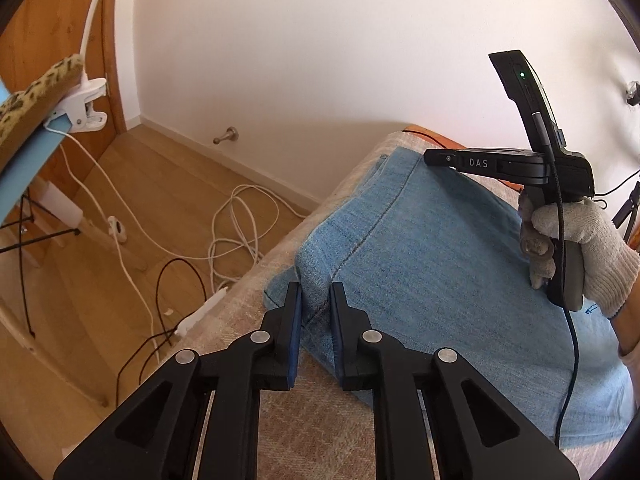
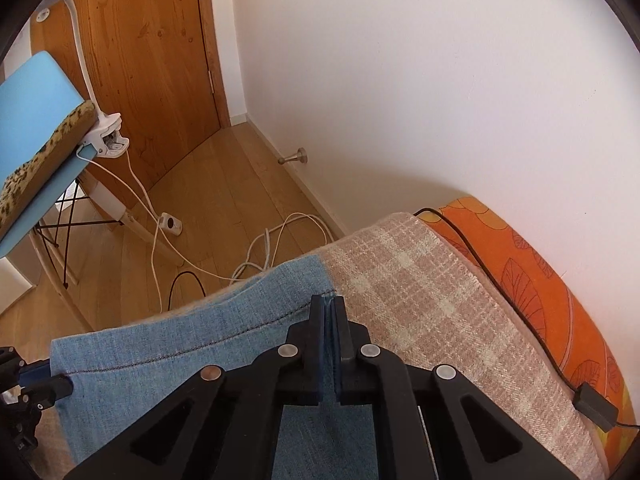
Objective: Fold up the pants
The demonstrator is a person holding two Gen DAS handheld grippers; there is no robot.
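Observation:
The pants (image 1: 420, 248) are light blue jeans, folded over and lying on a beige checked blanket (image 1: 304, 420). My left gripper (image 1: 315, 288) is open, its fingers either side of the near left corner fold of the denim. My right gripper (image 2: 328, 302) is shut on the jeans' edge (image 2: 200, 336) near their far corner, with denim pinched between the pads. In the left wrist view the right gripper's body (image 1: 532, 160) and a white-gloved hand (image 1: 588, 248) stand over the far right side of the jeans.
The blanket (image 2: 420, 300) covers a bed with an orange patterned sheet (image 2: 540, 280) along a white wall. A black cable (image 2: 500, 280) runs over it. White cables (image 1: 240, 232) lie on the wooden floor. A blue chair (image 2: 36, 120) with a clip lamp stands at the left.

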